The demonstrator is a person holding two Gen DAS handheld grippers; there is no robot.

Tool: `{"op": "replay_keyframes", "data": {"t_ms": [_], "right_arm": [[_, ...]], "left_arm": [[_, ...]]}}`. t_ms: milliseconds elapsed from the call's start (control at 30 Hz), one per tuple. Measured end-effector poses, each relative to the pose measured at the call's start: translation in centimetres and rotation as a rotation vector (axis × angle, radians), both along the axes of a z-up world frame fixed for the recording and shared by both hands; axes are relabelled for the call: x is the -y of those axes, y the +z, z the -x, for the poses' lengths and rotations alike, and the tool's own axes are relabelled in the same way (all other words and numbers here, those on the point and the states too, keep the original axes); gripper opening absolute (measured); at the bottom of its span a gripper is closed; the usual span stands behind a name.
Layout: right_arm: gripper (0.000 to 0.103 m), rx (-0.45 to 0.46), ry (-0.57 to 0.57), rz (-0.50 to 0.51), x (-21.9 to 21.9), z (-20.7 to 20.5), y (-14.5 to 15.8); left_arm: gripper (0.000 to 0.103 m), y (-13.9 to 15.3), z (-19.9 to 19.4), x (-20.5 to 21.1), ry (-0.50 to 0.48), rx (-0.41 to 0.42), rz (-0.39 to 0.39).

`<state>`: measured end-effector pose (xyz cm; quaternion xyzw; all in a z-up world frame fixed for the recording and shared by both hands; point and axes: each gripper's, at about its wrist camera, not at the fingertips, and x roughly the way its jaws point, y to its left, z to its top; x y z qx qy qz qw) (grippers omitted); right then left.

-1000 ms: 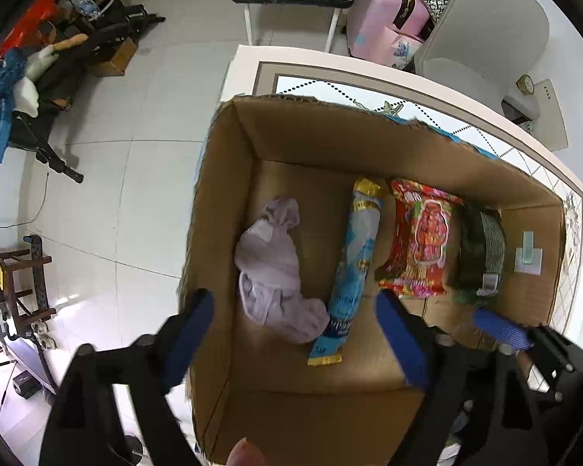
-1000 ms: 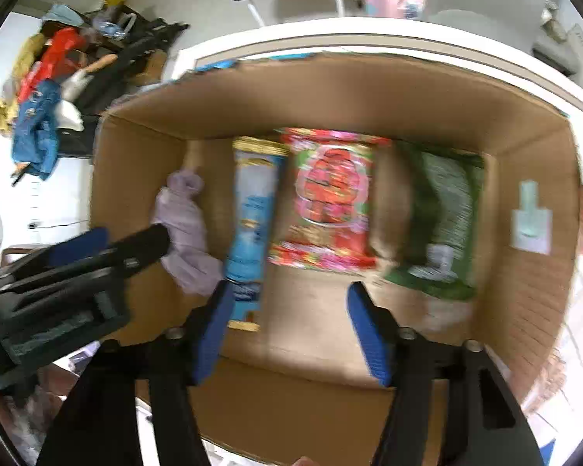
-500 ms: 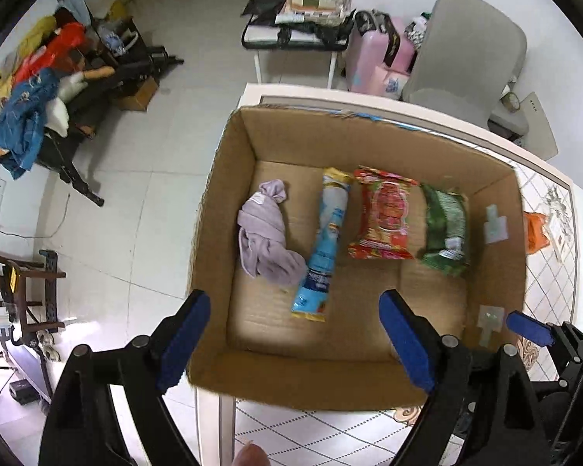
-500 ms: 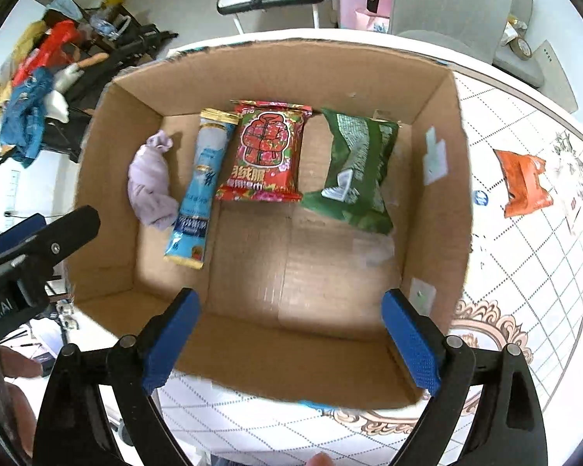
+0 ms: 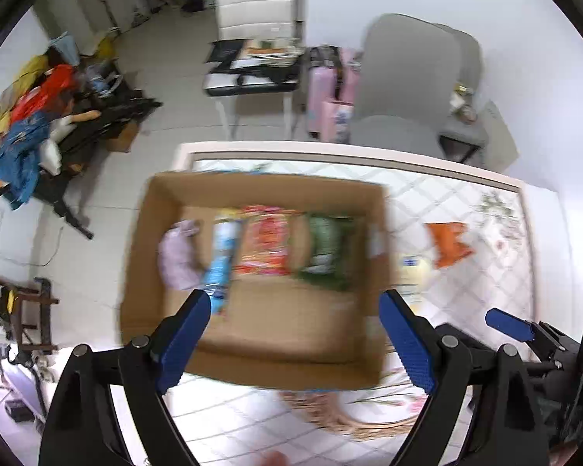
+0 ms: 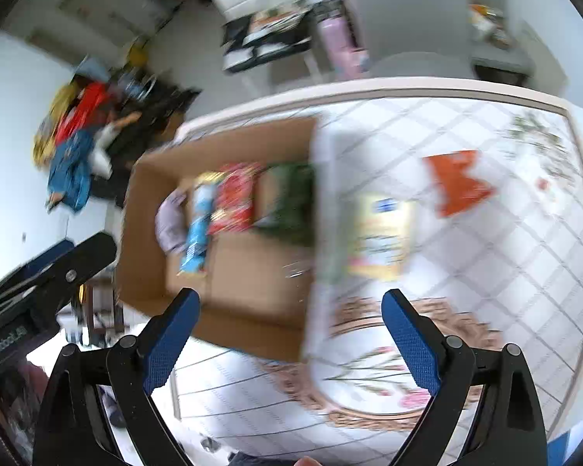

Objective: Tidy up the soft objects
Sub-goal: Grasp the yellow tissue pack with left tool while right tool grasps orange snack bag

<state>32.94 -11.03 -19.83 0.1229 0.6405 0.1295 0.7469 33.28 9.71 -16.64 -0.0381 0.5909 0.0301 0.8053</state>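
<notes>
A cardboard box (image 5: 144,256) (image 6: 144,233) stands on the tiled table. Inside lie a lilac cloth (image 5: 177,262) (image 6: 167,229), a blue snack tube (image 5: 221,260) (image 6: 198,233), a red packet (image 5: 266,240) (image 6: 233,202) and a green packet (image 5: 324,250) (image 6: 291,202). An orange packet (image 5: 449,242) (image 6: 458,184) and a yellow packet (image 5: 410,275) (image 6: 381,240) lie on the table right of the box. My left gripper (image 5: 291,343) is open and empty, high above the box's near side. My right gripper (image 6: 289,339) is open and empty above the box's right edge. Both views are blurred.
The table (image 5: 493,213) has a white rim and a floral pattern near me. A grey chair (image 5: 412,89) and pink suitcase (image 5: 330,93) stand beyond it. A heap of clothes (image 5: 31,116) lies on the floor at the left.
Both grippers have risen and pulled back from inside the box. The right gripper has also swung right, bringing the orange and yellow packets into view. Both stay open and empty.
</notes>
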Motion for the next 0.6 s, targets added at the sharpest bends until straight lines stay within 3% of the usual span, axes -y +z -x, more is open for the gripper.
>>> {"op": "replay_keyframes", "data": {"t_ms": [167,300,433,600], "right_arm": [[0.096,-0.032,-0.107,0.07,10.9,-1.9,-1.3],[0.096,-0.077,-0.167,0.124,17.8,-3.2,-4.1],[0.096,-0.114,-0.188,0.136,21.1,-4.0,-6.7],[0.096,-0.145,-0.174,0.112,22.0,-4.4,-8.9]], "left_arm": [[0.088,-2.9,-5.4,10.0,-0.163,-0.097,-0.02],[0.088,-7.4,-9.9,16.5,-0.274,-0.218,-0.071],[0.088,-13.7,-13.2,20.8,-0.371,-0.367,-0.158],[0.088,-21.2,-15.2,21.1,-0.416,-0.596,-0.235]]}}
